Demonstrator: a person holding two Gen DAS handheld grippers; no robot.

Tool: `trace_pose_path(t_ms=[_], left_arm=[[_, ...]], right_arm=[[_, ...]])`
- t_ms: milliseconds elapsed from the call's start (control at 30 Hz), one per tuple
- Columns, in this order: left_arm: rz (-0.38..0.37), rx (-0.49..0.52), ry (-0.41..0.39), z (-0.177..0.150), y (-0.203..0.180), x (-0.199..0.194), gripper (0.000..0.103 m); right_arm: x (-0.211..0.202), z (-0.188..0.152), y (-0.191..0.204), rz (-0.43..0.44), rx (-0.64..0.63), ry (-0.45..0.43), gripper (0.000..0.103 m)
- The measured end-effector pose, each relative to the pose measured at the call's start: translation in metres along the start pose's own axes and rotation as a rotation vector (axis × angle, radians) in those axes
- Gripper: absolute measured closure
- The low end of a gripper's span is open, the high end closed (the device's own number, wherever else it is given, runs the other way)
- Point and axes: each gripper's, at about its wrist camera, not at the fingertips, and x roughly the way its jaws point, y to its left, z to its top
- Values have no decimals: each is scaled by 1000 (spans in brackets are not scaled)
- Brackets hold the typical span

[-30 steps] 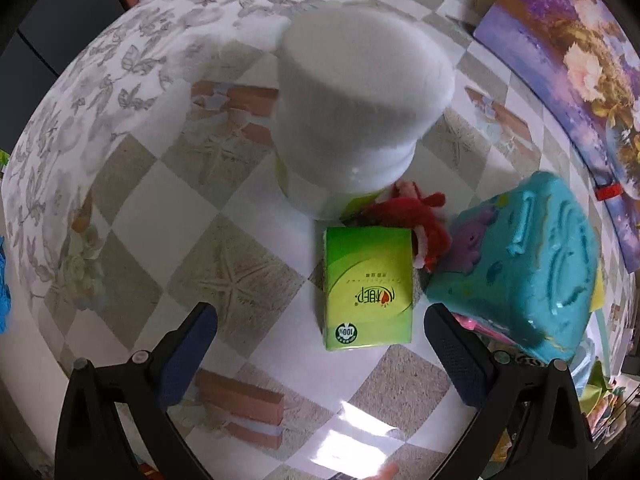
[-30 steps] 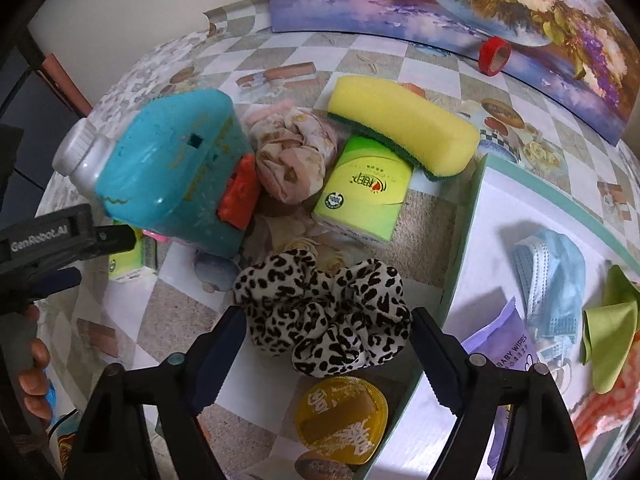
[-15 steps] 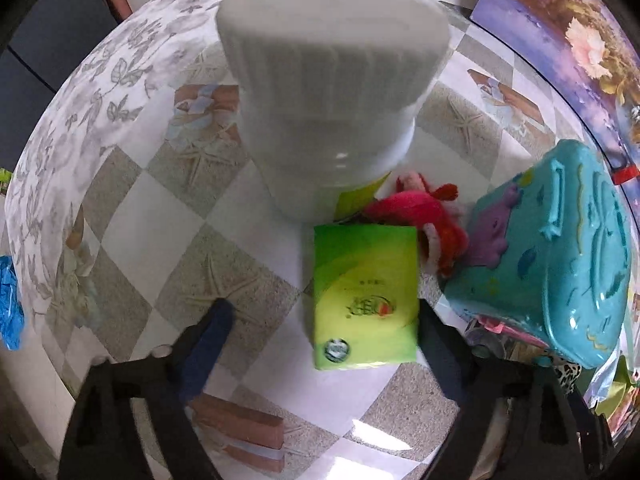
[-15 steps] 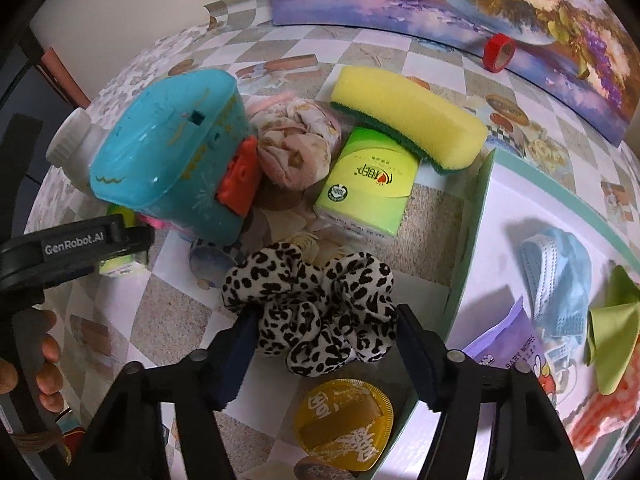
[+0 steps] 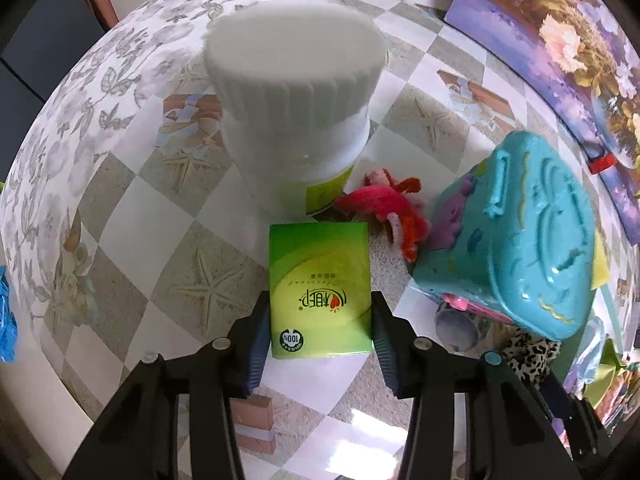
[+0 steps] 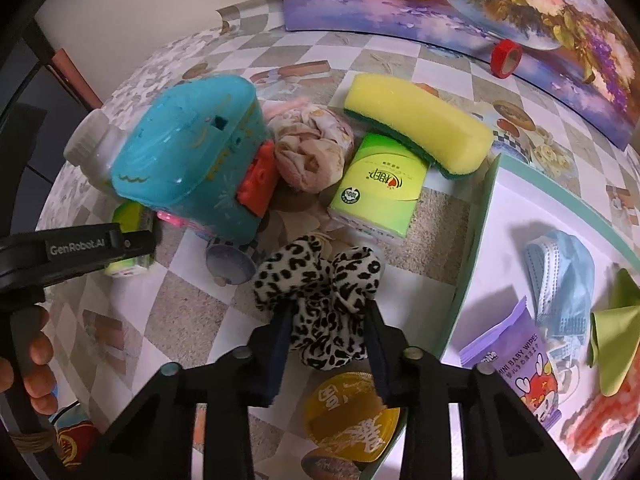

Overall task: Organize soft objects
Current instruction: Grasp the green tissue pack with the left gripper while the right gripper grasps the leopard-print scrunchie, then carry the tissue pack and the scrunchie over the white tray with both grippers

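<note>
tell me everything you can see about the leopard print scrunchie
The leopard print scrunchie is a soft, bunched fabric ring, cream with black spots, gathered into puffy folds. It lies on the checkered tablecloth, beside the white tray's green rim and just above a round yellow lid. The right claw has closed on its near part, both fingers pressing into the fabric, while the far lobes spread wide beyond the fingertips.

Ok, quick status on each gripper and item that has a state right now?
left gripper: shut on the green tissue pack, pack flat on table
right gripper: shut on the leopard scrunchie, bunched between fingers
white jar: upright, lid on
teal toy case: closed, tilted
second tissue pack: flat, untouched
tray: holding masks, wipes, cloth
</note>
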Motion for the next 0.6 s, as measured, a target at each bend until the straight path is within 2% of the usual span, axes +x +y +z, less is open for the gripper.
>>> trace_pose_path(t_ms=[133,200,367,600], left_arm=[[-22,-3,-30,-3,-3,-18,55],[-32,-1,-48,-6,-2,-28,55],[-49,-7,-97,-11,2,-50,55],[-71,-10,-181,-18,7,-77,55]], right_arm=[[-5,1,-3,8,2,-4,79],[-8,2,-5,10,5,-7,87],[-20,2,-7,14,9,-23,92],[-52,6,-7,24,6,-98,93]])
